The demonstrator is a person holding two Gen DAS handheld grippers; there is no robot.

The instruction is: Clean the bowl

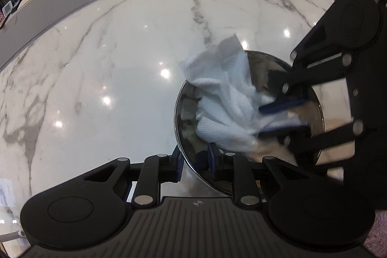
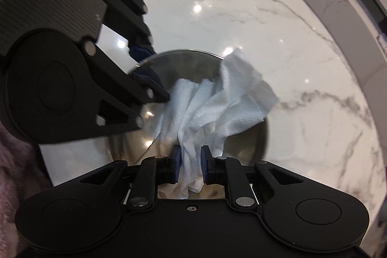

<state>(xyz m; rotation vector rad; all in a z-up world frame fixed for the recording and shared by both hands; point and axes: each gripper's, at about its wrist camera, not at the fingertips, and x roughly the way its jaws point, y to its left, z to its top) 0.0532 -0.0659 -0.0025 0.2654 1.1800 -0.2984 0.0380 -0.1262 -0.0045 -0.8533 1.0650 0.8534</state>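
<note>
Shiny metal bowl (image 2: 244,137), crumpled paper towel (image 2: 212,103), glossy marble countertop (image 2: 266,16).

Each gripper (image 1: 194,161) is matte black with blue pads (image 2: 176,166), silver pivot screws and ribbed housing.

bowl (image 2: 244,137) floor: hidden under paper towel (image 2: 217,108) | right tongs (image 1: 283,116): motion-blurred

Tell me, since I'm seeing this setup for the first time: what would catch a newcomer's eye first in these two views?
The crumpled white paper towel stands out first, bunched inside the shiny round steel bowl and spilling over its far rim. The right hand-held gripper pinches the towel's gathered end, while the left hand-held gripper straddles the bowl's rim with one finger inside and one outside. All of it sits on a glossy white marble countertop with grey veins.
</note>
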